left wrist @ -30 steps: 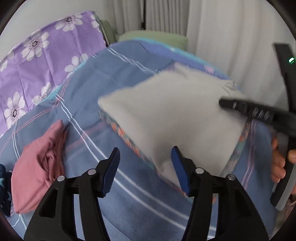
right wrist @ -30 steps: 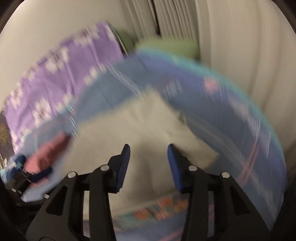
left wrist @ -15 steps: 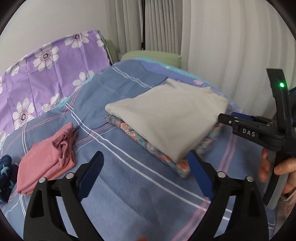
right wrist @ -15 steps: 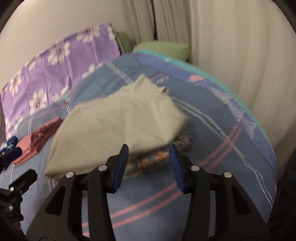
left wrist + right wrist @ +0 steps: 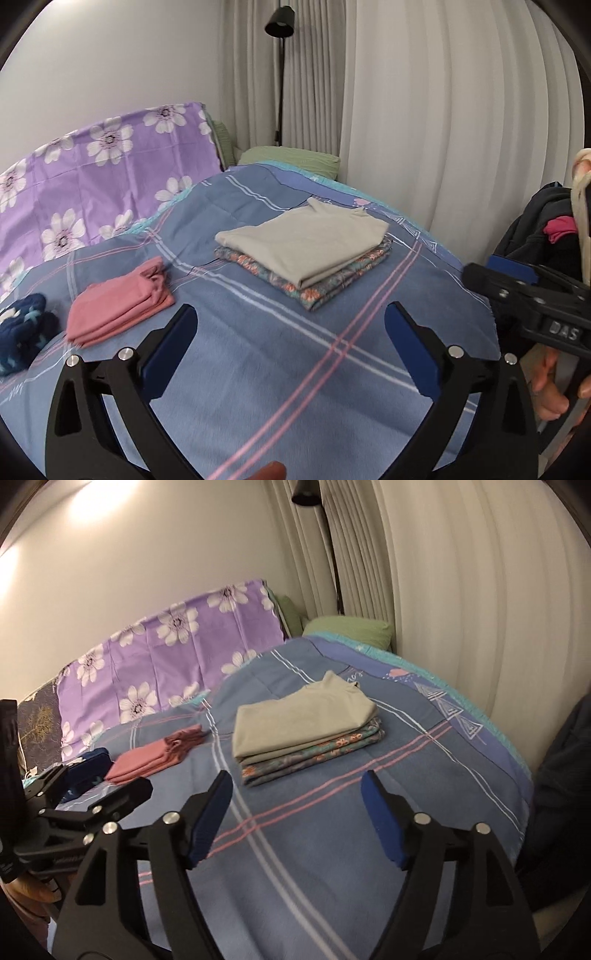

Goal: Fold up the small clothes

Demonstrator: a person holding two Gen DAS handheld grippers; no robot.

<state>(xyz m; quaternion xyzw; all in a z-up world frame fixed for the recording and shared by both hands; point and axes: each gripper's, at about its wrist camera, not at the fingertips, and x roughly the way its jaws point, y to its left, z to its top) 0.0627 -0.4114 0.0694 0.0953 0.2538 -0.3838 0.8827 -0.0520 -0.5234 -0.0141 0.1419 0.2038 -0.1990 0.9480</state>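
Note:
A folded beige garment point(image 5: 306, 240) point(image 5: 299, 723) lies on top of a folded floral garment point(image 5: 332, 284) point(image 5: 314, 757), stacked on the blue striped bedspread point(image 5: 258, 369) point(image 5: 314, 867). A folded pink garment point(image 5: 118, 302) point(image 5: 155, 757) lies to the left of the stack. My left gripper point(image 5: 291, 347) is open and empty, held well back from the stack. My right gripper point(image 5: 299, 812) is open and empty, also back from the stack. The right gripper shows at the right edge of the left wrist view point(image 5: 524, 295).
A dark blue patterned garment point(image 5: 22, 332) point(image 5: 88, 764) lies bunched at the far left. A purple flowered cover point(image 5: 92, 177) and a green pillow point(image 5: 291, 158) lie at the bed's head. White curtains point(image 5: 443, 129) hang on the right. A dark bag point(image 5: 543, 225) stands beside the bed.
Both grippers pulled back from the stack and opened wider. The beige garment was left lying on the floral one.

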